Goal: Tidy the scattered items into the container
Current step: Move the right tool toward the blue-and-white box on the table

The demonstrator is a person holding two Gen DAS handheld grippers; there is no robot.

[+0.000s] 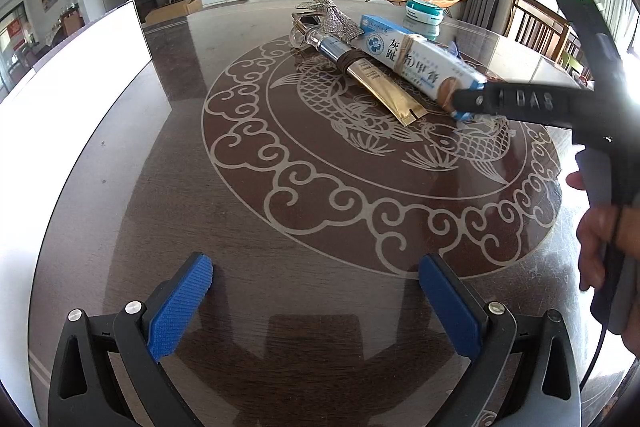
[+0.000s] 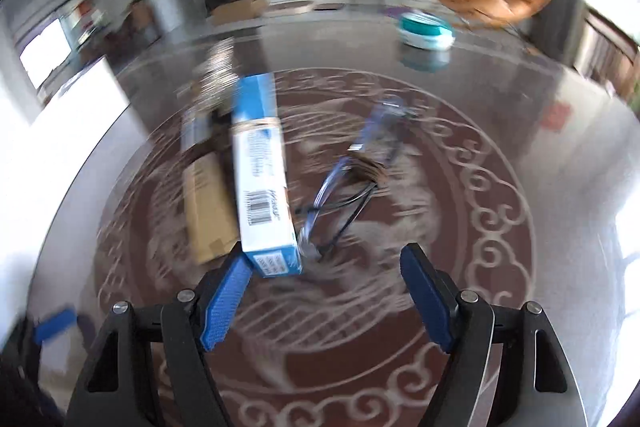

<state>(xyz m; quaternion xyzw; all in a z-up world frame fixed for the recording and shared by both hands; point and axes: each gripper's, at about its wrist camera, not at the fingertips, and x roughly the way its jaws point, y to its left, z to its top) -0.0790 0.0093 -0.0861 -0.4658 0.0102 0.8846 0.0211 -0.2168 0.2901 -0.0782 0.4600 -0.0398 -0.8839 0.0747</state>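
Observation:
A blue-and-white carton (image 1: 416, 63) lies on the dark round table (image 1: 280, 227), bound with rubber bands. A gold tube (image 1: 380, 91) lies beside it and a rhinestone bow (image 1: 332, 15) behind it. My right gripper (image 1: 464, 105) reaches in from the right, its tip at the carton's near end. In the blurred right wrist view it (image 2: 326, 301) is open. The carton (image 2: 260, 179) ends just off the left fingertip (image 2: 236, 275), with nothing between the pads. Blue-framed glasses (image 2: 352, 179) lie ahead of it. My left gripper (image 1: 316, 303) hangs open and empty over the table's near part.
A tall white surface (image 1: 68, 99), which looks like the container's wall, stands at the table's left edge. A teal-and-white case (image 1: 424, 13) sits at the far side. A person's hand (image 1: 600, 235) holds the right gripper. Chairs stand beyond the right edge.

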